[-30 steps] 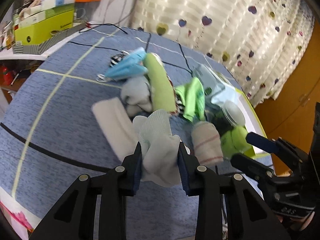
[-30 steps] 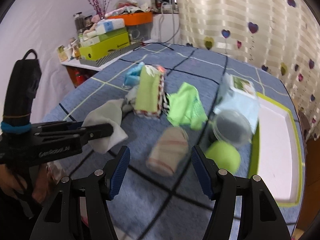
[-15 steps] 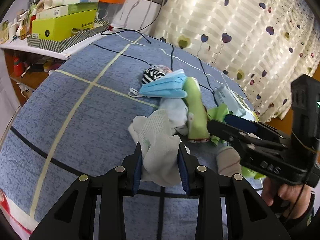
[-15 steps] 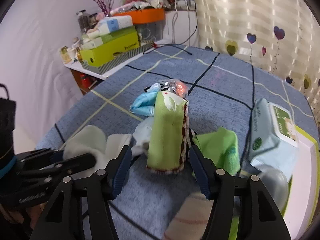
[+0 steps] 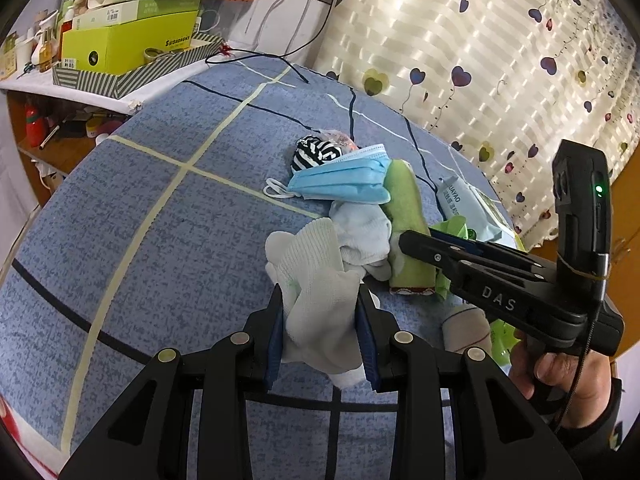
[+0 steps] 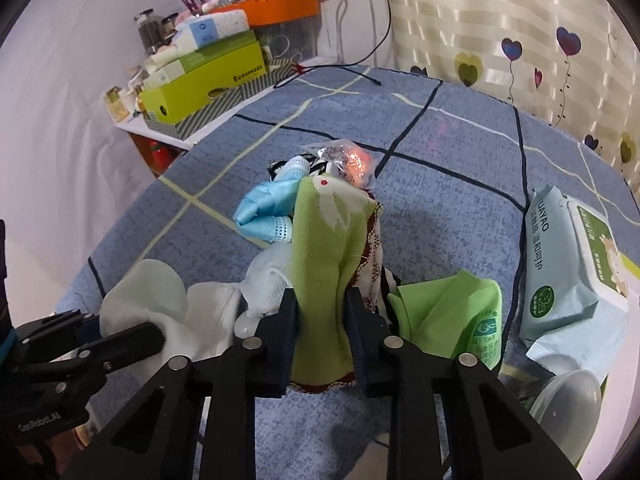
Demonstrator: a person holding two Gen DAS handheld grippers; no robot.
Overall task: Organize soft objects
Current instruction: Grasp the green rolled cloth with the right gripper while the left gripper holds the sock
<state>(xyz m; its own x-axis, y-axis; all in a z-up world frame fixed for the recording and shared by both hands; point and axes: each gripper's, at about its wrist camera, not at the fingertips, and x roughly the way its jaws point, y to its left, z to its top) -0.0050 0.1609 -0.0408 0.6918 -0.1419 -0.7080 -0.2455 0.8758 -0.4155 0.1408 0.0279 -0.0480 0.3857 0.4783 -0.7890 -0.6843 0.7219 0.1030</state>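
The left gripper (image 5: 322, 332) has its jaws clamped on a white sock (image 5: 316, 280). The right gripper (image 6: 322, 332) has just been closing; its jaws pinch a green patterned sock (image 6: 326, 248), with a blue face mask (image 6: 264, 208) just beyond, to their left.

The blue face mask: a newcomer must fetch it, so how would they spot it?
On the blue checked bedspread, find the heap of soft things at its middle. The blue face mask lies at the heap's far side, against a striped bundle: the only pleated item, with white ear loops.
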